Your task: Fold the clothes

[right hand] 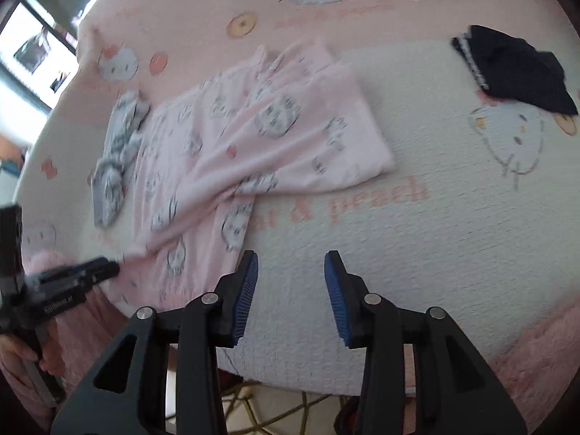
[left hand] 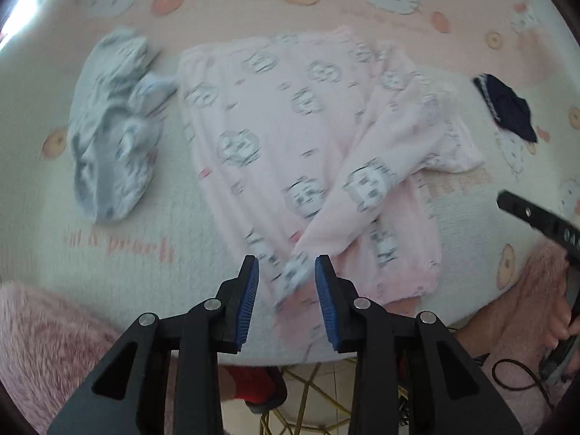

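Observation:
A pink fleece top with grey cat faces [left hand: 290, 137] [right hand: 261, 145] lies spread on the bed, one sleeve [left hand: 355, 195] folded diagonally across its body. The sleeve's cuff [left hand: 293, 275] lies between the fingers of my left gripper [left hand: 286, 272], whose jaws stand apart and do not pinch it. My right gripper [right hand: 291, 268] is open over bare sheet, to the right of the top's lower edge. In the right wrist view the left gripper [right hand: 90, 272] shows at the top's near corner.
A crumpled grey-and-white garment [left hand: 116, 123] [right hand: 116, 159] lies left of the top. A dark navy garment [left hand: 507, 108] [right hand: 514, 72] sits to the right. A pink cartoon-cat sheet [right hand: 435, 217] covers the bed; a fluffy pink blanket [left hand: 43, 340] hangs at its near edge.

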Demonstrator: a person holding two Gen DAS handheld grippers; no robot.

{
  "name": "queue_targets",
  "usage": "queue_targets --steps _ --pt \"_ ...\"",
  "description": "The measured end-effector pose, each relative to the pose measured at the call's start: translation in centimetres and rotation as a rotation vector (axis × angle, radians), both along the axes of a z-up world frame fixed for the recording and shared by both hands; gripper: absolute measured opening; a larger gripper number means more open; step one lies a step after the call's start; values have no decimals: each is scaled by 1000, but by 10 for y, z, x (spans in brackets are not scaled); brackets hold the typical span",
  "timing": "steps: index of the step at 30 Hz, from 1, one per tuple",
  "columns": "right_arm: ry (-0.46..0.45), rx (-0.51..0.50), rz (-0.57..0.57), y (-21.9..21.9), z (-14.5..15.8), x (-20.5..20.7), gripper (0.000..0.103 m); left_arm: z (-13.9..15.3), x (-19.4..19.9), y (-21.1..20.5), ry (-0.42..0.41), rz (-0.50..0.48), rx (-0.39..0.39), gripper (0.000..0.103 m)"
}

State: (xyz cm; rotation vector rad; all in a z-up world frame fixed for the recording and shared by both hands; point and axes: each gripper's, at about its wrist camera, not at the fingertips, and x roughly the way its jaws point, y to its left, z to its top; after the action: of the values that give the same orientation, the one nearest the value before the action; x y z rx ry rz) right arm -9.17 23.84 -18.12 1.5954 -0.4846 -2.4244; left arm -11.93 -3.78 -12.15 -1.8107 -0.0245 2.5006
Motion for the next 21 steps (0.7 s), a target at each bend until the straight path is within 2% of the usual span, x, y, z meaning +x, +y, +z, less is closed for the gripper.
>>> queue_targets --steps 1,5,8,12,14,17,19,21 --pt "15 -17 -49 15 7 -3 39 4 -10 15 19 -53 7 34" --pt "63 24 -178 50 14 -20 39 16 -51 85 89 -255 28 34" --pt "15 -59 -249 70 -3 -22 40 12 -77 132 118 -369 67 34" --pt "-111 -146 -301 85 -33 -28 40 -5 -89 173 122 -456 52 34" --pt "-172 -188 -327 92 -48 -31 40 -19 -99 185 87 -461 84 34" --pt "-158 -165 -321 90 -44 -41 40 -29 -102 195 70 -471 106 34" --pt "-154 -146 -312 87 -44 -47 40 -37 -106 201 79 -470 78 34" --pt "-154 -142 -306 83 -46 -51 40 -43 -111 202 91 -458 57 17"
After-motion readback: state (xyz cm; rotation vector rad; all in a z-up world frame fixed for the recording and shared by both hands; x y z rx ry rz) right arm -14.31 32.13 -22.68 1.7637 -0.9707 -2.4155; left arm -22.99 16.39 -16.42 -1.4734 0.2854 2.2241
